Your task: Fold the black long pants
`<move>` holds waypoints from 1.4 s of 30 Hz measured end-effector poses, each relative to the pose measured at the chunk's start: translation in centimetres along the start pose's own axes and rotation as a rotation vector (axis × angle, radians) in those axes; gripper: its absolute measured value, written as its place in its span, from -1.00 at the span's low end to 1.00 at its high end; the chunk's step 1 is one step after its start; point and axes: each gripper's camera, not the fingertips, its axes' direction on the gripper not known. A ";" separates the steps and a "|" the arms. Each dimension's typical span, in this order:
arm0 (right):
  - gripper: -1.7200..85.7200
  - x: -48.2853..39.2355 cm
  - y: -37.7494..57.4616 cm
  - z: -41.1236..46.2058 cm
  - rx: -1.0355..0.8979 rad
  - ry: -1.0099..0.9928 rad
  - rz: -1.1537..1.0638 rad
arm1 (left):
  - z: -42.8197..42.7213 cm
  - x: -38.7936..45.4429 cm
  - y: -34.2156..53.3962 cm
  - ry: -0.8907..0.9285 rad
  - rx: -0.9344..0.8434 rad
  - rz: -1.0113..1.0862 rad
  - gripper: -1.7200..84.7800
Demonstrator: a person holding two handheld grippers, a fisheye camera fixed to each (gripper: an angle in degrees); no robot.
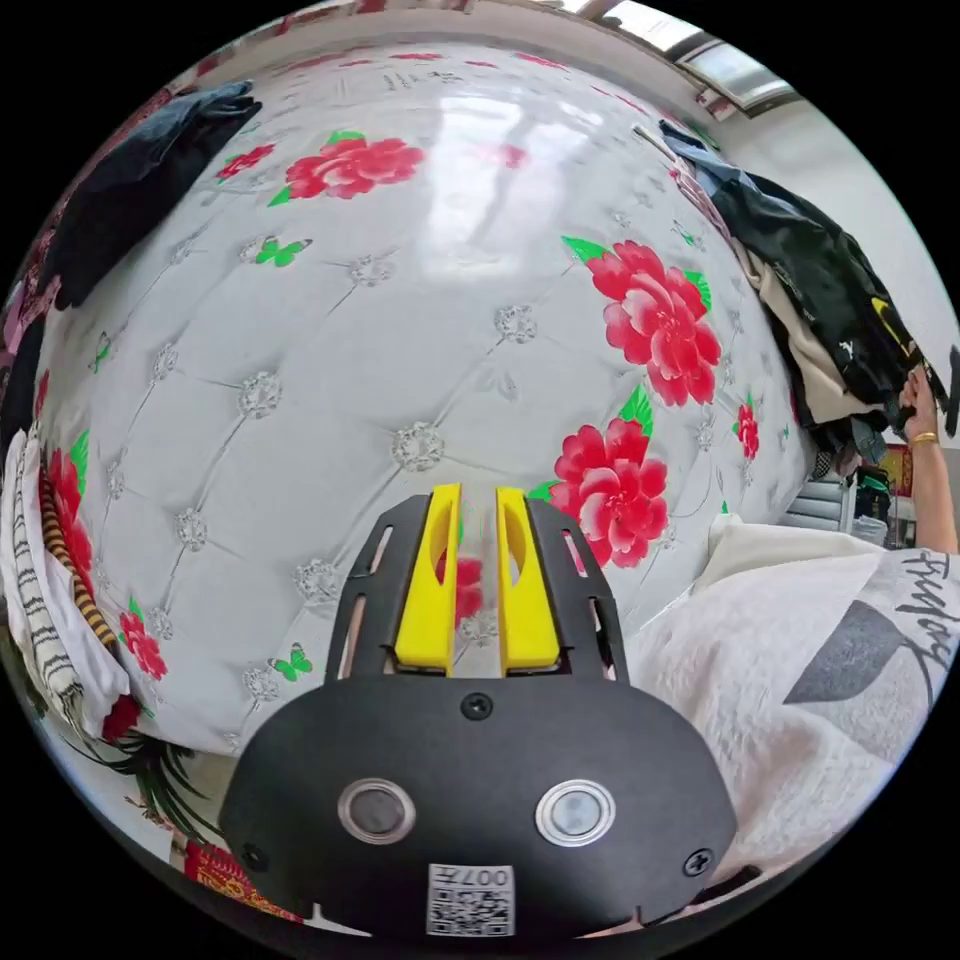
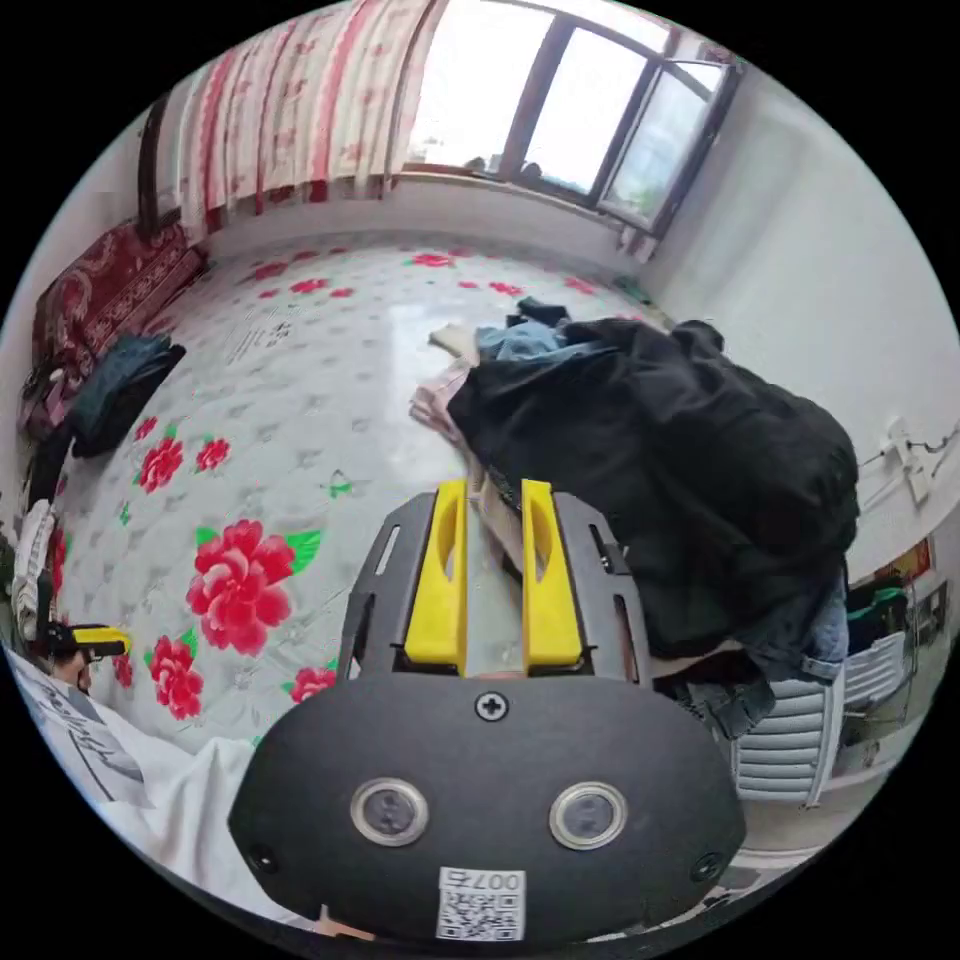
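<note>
A heap of clothes lies at the bed's edge, topped by a large black garment [image 2: 680,470]; I cannot tell which piece is the black long pants. My right gripper [image 2: 494,487] is open, its yellow jaws at the near edge of the heap with nothing between them. In the left gripper view the same heap, with its black garment [image 1: 830,290], sits far right, where a person's hand [image 1: 918,400] reaches it. My left gripper [image 1: 478,492] is open over the bare floral bed cover [image 1: 330,380], holding nothing. It also appears at the left edge of the right gripper view [image 2: 85,640].
A dark folded garment [image 1: 140,170] lies at the bed's far corner, and striped clothes [image 1: 50,590] hang at the left edge. The person's white shirt [image 1: 800,680] is close by. A grey plastic chair [image 2: 800,730] stands beside the bed under the heap. A window [image 2: 560,110] is beyond.
</note>
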 end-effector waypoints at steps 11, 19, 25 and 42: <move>-0.74 15.9 4.4 -1.5 -0.061 0.100 0.302 | 3.8 4.7 0.6 -0.226 -0.066 0.111 -0.79; -0.88 13.0 4.0 -15.7 0.247 -0.103 0.161 | -0.2 5.4 6.5 -0.122 0.173 -0.062 -0.86; -0.93 5.8 4.2 -22.3 0.391 -0.683 -0.058 | -4.9 8.3 12.2 -0.026 0.381 -0.007 -0.78; -0.85 -29.3 18.1 -25.8 -0.099 -1.471 -0.803 | -8.9 0.0 21.0 -0.052 0.445 -0.433 -0.74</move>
